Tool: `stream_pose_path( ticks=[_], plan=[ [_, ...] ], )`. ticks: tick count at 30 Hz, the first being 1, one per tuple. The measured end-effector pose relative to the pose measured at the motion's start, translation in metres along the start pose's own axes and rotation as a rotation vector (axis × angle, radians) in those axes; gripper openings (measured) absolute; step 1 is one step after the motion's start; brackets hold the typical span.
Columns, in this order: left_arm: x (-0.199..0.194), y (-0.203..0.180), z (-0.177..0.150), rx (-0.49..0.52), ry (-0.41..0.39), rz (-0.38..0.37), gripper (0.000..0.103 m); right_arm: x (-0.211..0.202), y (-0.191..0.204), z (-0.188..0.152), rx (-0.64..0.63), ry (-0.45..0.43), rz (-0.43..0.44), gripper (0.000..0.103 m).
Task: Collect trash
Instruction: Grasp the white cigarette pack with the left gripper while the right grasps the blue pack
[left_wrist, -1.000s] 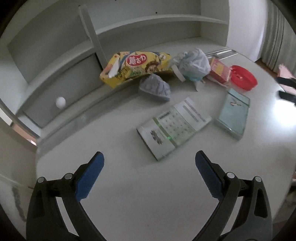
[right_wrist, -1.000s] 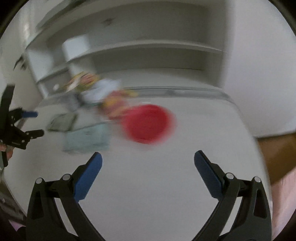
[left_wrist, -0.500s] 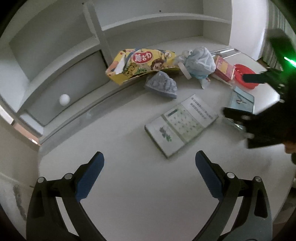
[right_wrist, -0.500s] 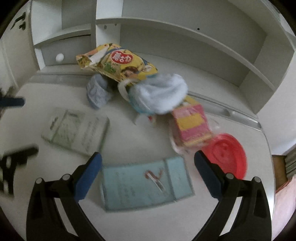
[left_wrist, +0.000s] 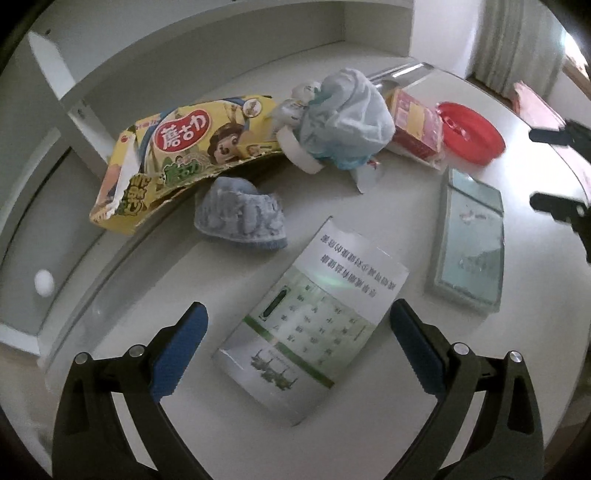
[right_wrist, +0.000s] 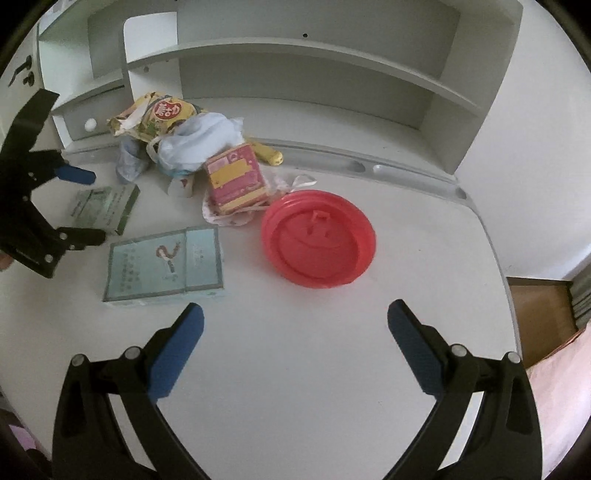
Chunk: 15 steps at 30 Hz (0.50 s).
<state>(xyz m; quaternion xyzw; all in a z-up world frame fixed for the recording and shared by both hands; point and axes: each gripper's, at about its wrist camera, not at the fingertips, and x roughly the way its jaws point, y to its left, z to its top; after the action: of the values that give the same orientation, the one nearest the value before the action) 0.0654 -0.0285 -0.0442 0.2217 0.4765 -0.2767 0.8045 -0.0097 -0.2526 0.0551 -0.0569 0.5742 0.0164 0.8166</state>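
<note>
Green-and-white packet (left_wrist: 314, 317) lies flat, long axis diagonal, between left gripper (left_wrist: 295, 343) fingers.

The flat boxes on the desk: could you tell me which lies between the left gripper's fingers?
The green-and-white box; the pale blue box lies off to its right.
</note>
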Motion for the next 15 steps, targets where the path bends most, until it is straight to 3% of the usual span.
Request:
stream_pose_path(
  ticks=[3, 5, 6, 11, 15],
  plan=[
    [0.002, 0.004, -0.001, -0.102, -0.021, -0.039, 0.086, 0.003, 0.002, 0.0, 0.01, 0.002, 0.028, 0.096],
    [-0.001, -0.001, -0.002, -0.103, -0.033, -0.029, 0.067, 0.003, 0.008, -0.001, 0.013, 0.01, 0.045, 0.096],
    [-0.003, -0.005, -0.002, -0.099, -0.027, -0.023, 0.064, 0.003, 0.011, -0.003, 0.013, 0.014, 0.052, 0.096],
    [-0.01, -0.019, -0.012, -0.132, -0.016, 0.038, 0.061, 0.0, 0.014, -0.003, 0.021, 0.005, 0.054, 0.096],
    [-0.02, -0.018, -0.029, -0.229, -0.014, 0.023, 0.061, 0.007, 0.021, 0.005, 0.043, 0.009, 0.052, 0.096]
  ],
)
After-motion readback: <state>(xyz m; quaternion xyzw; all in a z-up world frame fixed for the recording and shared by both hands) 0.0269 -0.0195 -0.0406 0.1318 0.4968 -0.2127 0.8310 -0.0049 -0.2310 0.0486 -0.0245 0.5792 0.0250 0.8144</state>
